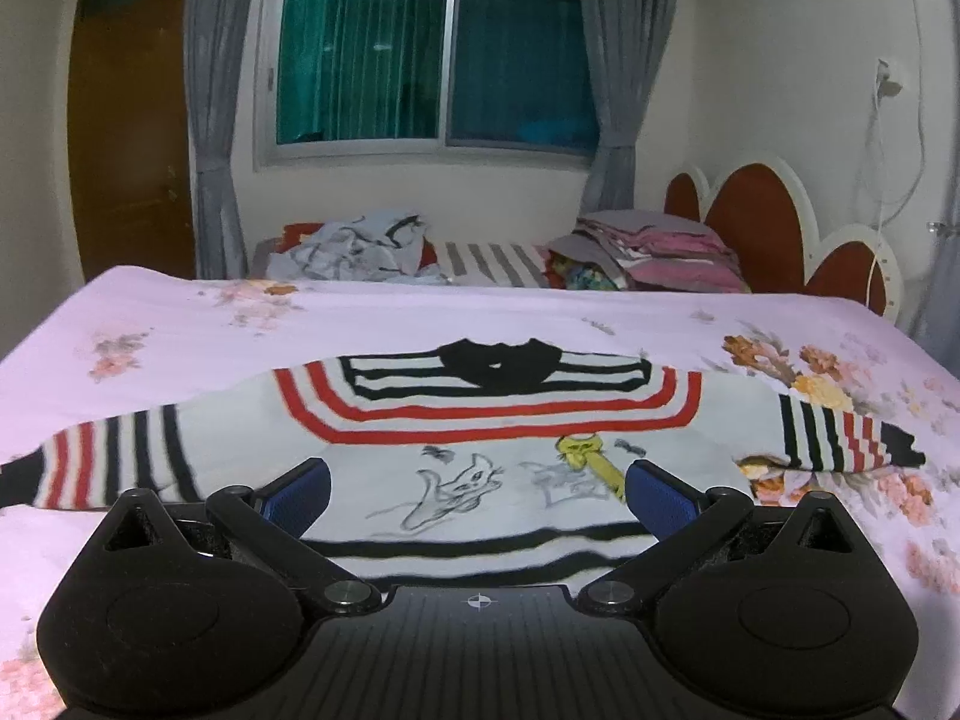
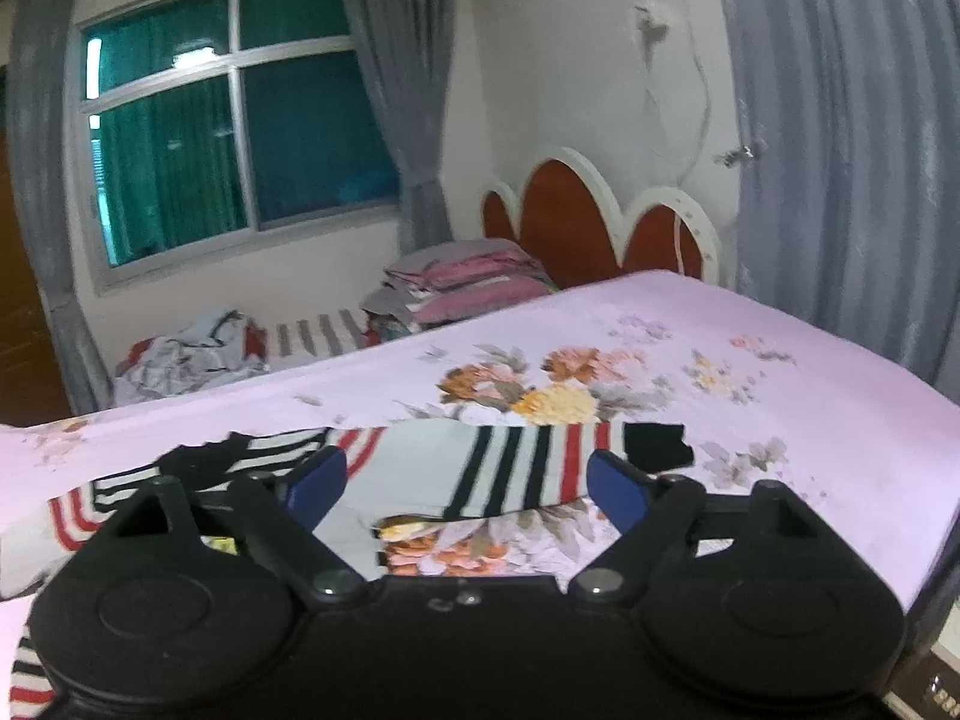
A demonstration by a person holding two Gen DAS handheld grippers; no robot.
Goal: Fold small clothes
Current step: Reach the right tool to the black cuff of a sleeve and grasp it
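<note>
A small white sweater (image 1: 480, 438) with red and black stripes, a black collar and cartoon drawings lies flat on the pink floral bed sheet (image 1: 180, 324), both sleeves spread out. My left gripper (image 1: 477, 495) is open above the sweater's lower front, holding nothing. My right gripper (image 2: 465, 483) is open just above the sweater's right sleeve (image 2: 516, 468), whose black cuff (image 2: 657, 447) lies to the right of it. The sweater's collar shows in the right wrist view (image 2: 204, 462) at the left.
Behind the bed are a crumpled pile of clothes (image 1: 354, 249), a striped cloth (image 1: 492, 261) and a stack of folded pink and grey clothes (image 1: 654, 255). A red headboard (image 1: 756, 228) stands at the right. The bed's right edge (image 2: 924, 540) is close to my right gripper.
</note>
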